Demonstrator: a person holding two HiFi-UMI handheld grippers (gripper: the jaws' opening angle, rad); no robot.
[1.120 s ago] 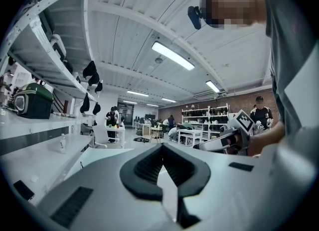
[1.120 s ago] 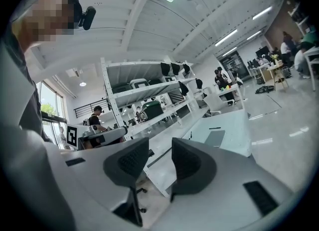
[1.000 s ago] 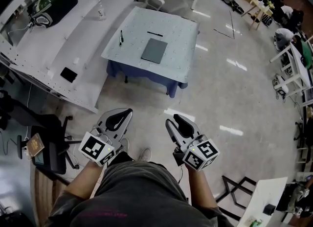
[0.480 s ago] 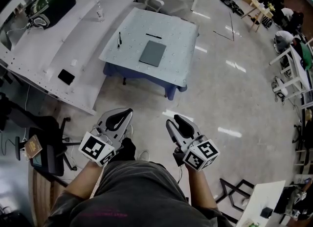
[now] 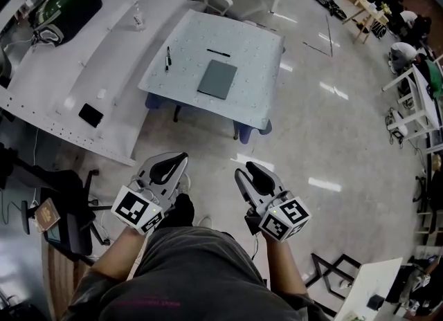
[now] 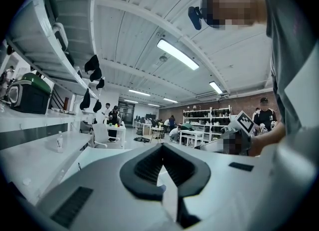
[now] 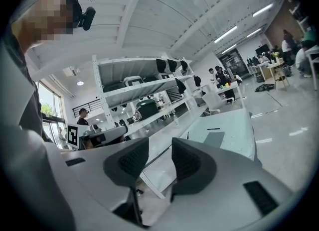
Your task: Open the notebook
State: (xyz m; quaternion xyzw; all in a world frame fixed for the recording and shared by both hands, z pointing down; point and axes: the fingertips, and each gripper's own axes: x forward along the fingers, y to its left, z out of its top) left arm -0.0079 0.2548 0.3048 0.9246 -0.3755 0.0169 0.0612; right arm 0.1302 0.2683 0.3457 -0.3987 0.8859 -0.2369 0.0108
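**Status at this moment**

1. Notebook (image 5: 217, 79): grey, cover shut, lying flat near the middle of the pale surface (image 5: 252, 70).
2. A black pen (image 5: 219, 52) lies just past the notebook's far edge, apart from it. A second pen (image 5: 167, 58) lies well to the notebook's left, close to the edge of the surface.
3. Left gripper (image 5: 178, 160): I read its fingers as closed, the dark pads meeting tip to tip with nothing between them. It hangs over the floor (image 5: 325, 153), well apart from the notebook on its near side.
4. Right gripper (image 5: 243, 169): I read its fingers as narrowly parted, with a clear gap between the two pads and nothing in it. It also hangs over the floor, well apart from the notebook on its near side and beside the left gripper.
5. In the right gripper view, the notebook sits beyond the fingers and to their right. Neither gripper touches the notebook or the surface.
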